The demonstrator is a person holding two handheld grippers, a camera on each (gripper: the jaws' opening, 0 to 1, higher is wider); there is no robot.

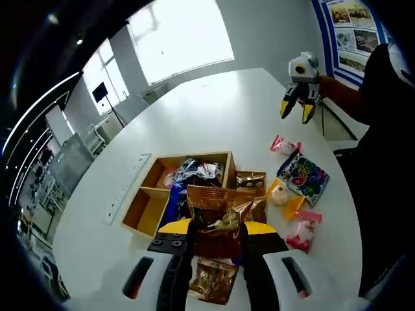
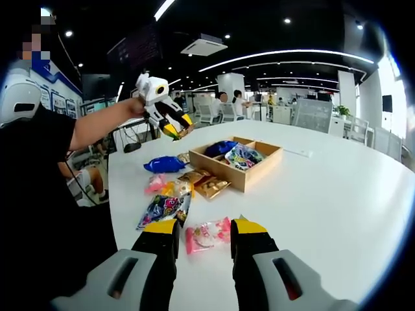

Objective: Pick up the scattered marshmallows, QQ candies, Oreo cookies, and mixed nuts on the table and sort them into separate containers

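Left hand-held gripper (image 1: 217, 234) pinches a brown nut packet (image 1: 217, 220) above the wooden box (image 1: 146, 207); a slack pinch could drop it outside, while the right hand-held gripper (image 2: 202, 236) straddles a pink marshmallow packet (image 2: 206, 236), spread.

1. No text, brand or number can be read in either view.
2. The snack packets (image 1: 303, 175) on the counter (image 1: 214, 110) carry printing too small and blurred to make out.
3. The wall posters (image 1: 348, 29) show pictures and lettering, none of it legible.
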